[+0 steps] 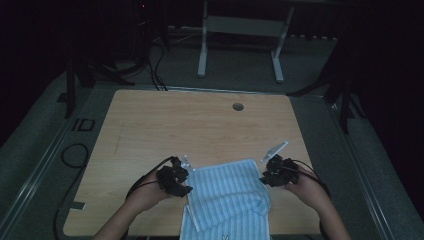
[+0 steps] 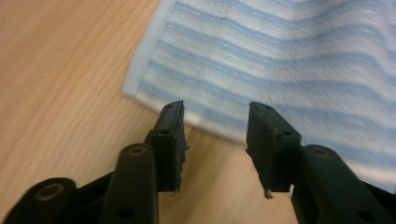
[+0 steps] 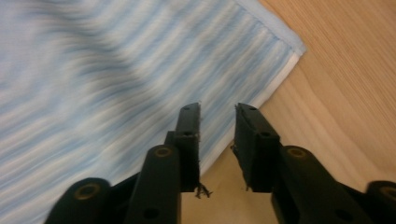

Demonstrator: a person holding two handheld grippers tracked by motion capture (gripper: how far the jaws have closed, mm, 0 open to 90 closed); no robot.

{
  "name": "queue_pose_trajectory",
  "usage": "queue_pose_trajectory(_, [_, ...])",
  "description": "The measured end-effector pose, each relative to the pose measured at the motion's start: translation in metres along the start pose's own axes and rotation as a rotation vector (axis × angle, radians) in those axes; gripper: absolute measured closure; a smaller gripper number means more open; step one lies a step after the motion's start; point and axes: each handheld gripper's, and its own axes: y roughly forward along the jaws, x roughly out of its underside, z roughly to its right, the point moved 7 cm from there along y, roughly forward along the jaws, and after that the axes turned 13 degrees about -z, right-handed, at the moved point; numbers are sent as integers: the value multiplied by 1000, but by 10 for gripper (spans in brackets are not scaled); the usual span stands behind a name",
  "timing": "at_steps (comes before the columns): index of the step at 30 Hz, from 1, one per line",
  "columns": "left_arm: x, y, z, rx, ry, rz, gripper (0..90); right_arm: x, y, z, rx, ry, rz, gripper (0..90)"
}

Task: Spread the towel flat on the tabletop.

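A blue-and-white striped towel (image 1: 227, 200) lies on the wooden table (image 1: 200, 125) at its near edge, rumpled on its right side. My left gripper (image 1: 186, 176) sits at the towel's far left corner. In the left gripper view its jaws stand open (image 2: 215, 112) just short of the towel's edge (image 2: 280, 70), with nothing between them. My right gripper (image 1: 264, 175) is at the far right corner. In the right gripper view its jaws (image 3: 217, 112) are parted a little over the towel's hemmed edge (image 3: 140, 79), not closed on it.
A round cable hole (image 1: 238, 106) sits near the table's far edge. Beyond the table stand a white frame (image 1: 240, 40) and dark stands on the floor. Cables (image 1: 75, 155) loop on the floor at the left. The far half of the tabletop is bare wood.
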Motion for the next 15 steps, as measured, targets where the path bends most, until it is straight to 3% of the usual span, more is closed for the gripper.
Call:
queue_pose_trajectory(2, [-9,17,-10,-30,-9,-46,530,-14,23,13,3,24,-34,632])
queue_pose_trajectory(4, [-13,28,-17,-27,-26,-65,502,-19,33,22,27,52,-57,606])
queue_pose_trajectory(7, [-16,38,-27,-28,-50,-85,481,-23,46,30,26,78,-83,569])
queue_pose_trajectory(10, [-19,39,-29,-29,-61,-73,462,-23,56,31,33,82,-110,556])
queue_pose_trajectory(15, [-23,40,-24,-28,-32,-63,508,-24,60,25,40,74,-115,612])
